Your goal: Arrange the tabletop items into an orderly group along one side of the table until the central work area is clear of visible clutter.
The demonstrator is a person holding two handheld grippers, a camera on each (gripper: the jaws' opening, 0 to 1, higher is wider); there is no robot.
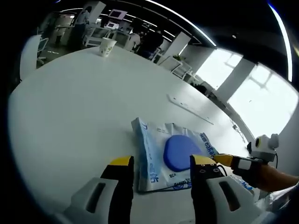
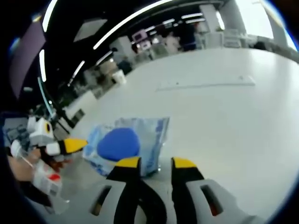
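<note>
flat on the white table (image 1: 70, 107), soft pale-blue wipes pack with round blue lid (image 1: 170, 156); just ahead of left gripper (image 1: 161, 169), open; beside right gripper (image 2: 156, 164), narrowly parted, empty.

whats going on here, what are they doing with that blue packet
A person holds a two-jaw gripper in each hand over a white table. Both grippers close in on a wipes pack with a blue lid: the left gripper has its jaws open astride the near edge, the right gripper is open at another edge. Neither grips it yet. A paper cup stands far off and a ruler lies beyond the pack.
</note>
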